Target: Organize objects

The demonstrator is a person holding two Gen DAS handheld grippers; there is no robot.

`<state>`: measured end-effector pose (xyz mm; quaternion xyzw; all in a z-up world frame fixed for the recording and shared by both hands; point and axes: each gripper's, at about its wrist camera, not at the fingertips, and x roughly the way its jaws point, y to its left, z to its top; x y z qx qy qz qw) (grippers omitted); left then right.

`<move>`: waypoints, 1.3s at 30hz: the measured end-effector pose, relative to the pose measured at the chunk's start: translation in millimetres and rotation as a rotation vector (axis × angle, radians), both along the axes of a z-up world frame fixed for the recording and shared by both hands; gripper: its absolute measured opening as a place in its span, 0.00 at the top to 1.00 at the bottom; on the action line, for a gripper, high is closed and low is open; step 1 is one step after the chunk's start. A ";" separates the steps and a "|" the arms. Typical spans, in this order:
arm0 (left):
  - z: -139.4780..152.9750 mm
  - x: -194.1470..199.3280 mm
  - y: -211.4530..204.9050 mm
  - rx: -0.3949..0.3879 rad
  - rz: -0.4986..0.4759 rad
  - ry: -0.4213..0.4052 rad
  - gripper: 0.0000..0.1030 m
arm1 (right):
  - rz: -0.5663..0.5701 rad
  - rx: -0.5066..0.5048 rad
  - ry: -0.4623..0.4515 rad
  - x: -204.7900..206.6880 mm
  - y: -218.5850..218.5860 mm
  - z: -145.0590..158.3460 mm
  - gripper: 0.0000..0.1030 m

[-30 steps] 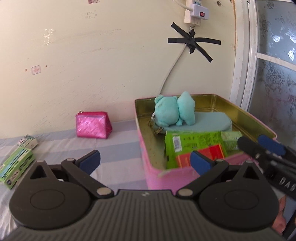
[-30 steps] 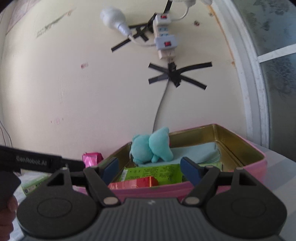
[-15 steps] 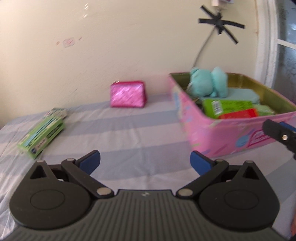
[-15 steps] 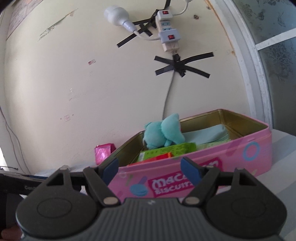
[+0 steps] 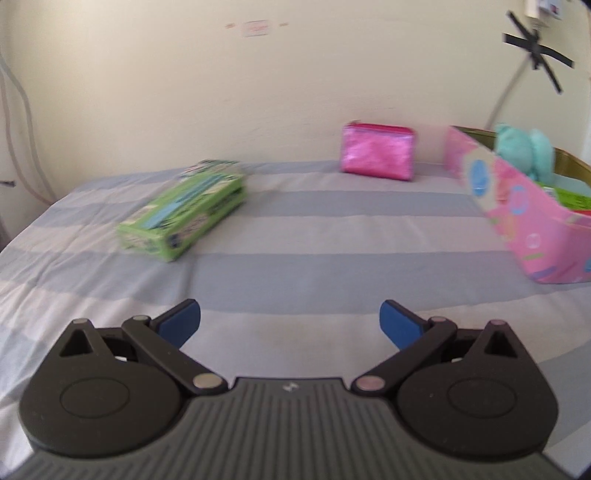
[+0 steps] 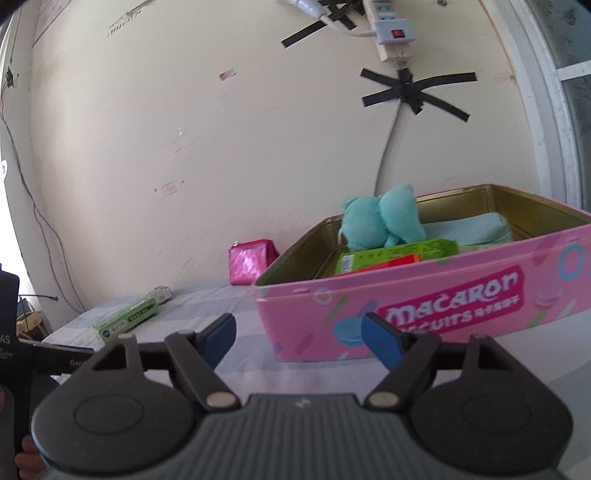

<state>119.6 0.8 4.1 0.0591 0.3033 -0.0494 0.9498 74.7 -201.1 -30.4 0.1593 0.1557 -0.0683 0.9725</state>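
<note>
A pink biscuit tin (image 6: 424, 295) (image 5: 517, 206) stands open on the striped bed cover, holding a teal plush toy (image 6: 380, 218) (image 5: 524, 147), a green box (image 6: 399, 251), a red box and a pale blue pouch (image 6: 469, 229). A long green box (image 5: 184, 210) (image 6: 129, 319) lies on the cover to the left. A shiny pink pouch (image 5: 376, 151) (image 6: 251, 262) sits by the wall. My left gripper (image 5: 290, 323) is open and empty, low over bare cover between box and tin. My right gripper (image 6: 299, 338) is open and empty just before the tin's front wall.
The striped bed cover (image 5: 314, 236) runs to the cream wall behind. A power strip (image 6: 391, 33) and cable are taped to the wall above the tin. A window frame (image 6: 546, 110) stands at the right. The left gripper's body (image 6: 22, 354) shows at the right view's left edge.
The left gripper swung left and down, away from the tin; the long green box and pink pouch now lie ahead of it. The right gripper drew back from the tin and lowered.
</note>
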 end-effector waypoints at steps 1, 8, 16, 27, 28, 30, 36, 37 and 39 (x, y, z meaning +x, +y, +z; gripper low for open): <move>-1.2 1.1 9.3 -0.002 0.016 0.003 0.00 | 0.015 -0.004 0.011 2.9 5.2 -0.2 0.25; -0.2 11.0 83.8 -0.065 0.179 -0.002 0.00 | 0.194 -0.054 0.093 36.7 52.7 0.6 0.24; -1.5 17.8 141.3 -0.191 0.344 -0.038 0.00 | 0.400 -0.032 0.124 119.5 118.3 14.4 0.21; 0.2 15.2 142.9 -0.238 0.321 -0.077 0.00 | 0.342 0.158 0.239 299.8 141.1 12.0 0.18; -0.2 16.2 144.8 -0.248 0.323 -0.071 0.00 | 0.326 0.170 0.255 311.9 141.3 7.1 0.17; -0.5 16.8 146.9 -0.263 0.327 -0.063 0.00 | 0.307 0.195 0.284 331.6 142.3 -2.5 0.17; -1.1 18.2 150.5 -0.285 0.333 -0.054 0.00 | 0.348 0.166 0.317 357.2 159.5 -18.7 0.17; -1.3 18.2 151.0 -0.291 0.336 -0.051 0.00 | 0.370 0.146 0.314 355.8 162.9 -18.6 0.18; -1.7 18.8 153.1 -0.303 0.344 -0.046 0.00 | 0.409 0.142 0.306 350.7 165.9 -18.5 0.35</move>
